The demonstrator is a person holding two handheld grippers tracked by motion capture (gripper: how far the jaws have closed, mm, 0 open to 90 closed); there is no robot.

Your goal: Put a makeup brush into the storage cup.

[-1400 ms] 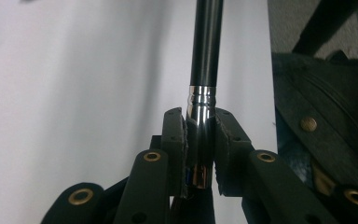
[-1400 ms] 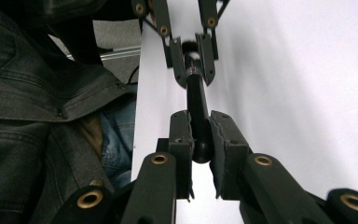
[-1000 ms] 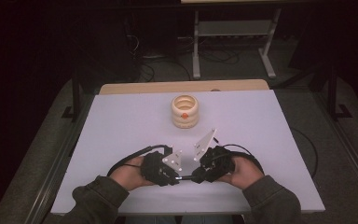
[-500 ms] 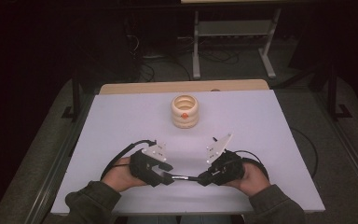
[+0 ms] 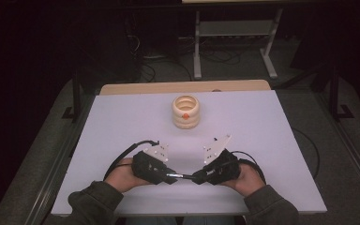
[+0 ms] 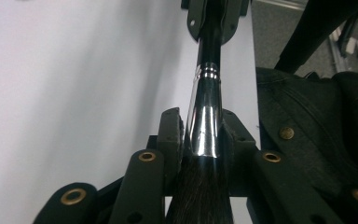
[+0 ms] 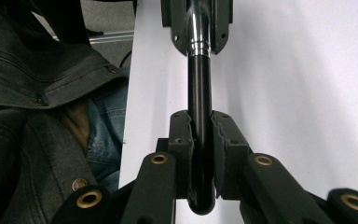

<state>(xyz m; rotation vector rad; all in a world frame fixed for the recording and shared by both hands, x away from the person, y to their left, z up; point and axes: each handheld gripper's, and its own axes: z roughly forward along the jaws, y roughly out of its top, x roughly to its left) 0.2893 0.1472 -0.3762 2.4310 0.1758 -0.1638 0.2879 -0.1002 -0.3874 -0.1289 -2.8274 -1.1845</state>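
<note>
A paintbrush (image 5: 181, 176) with a black handle, a shiny metal ferrule and dark bristles spans level between my two grippers near the table's front edge. My left gripper (image 5: 168, 177) is shut on the ferrule (image 6: 205, 121), just ahead of the bristles; its jaws have just been closing onto it. My right gripper (image 5: 198, 178) is shut on the black handle's rounded end (image 7: 199, 88). The two grippers point at each other, each held in a hand. In the left gripper view my own fingertips (image 6: 204, 135) clamp the metal; in the right gripper view my own (image 7: 200, 135) clamp the handle.
A cream ribbed ring-shaped pot (image 5: 186, 111) with an orange dot stands at the middle of the white table (image 5: 272, 126), farther back. A dark jacket and jeans lie close beyond the table's near edge. A metal stand (image 5: 234, 28) is on the floor behind.
The two hands have drawn apart and back toward the front edge. The grippers, which stood close together pointing forward, now face each other with the brush between them.
</note>
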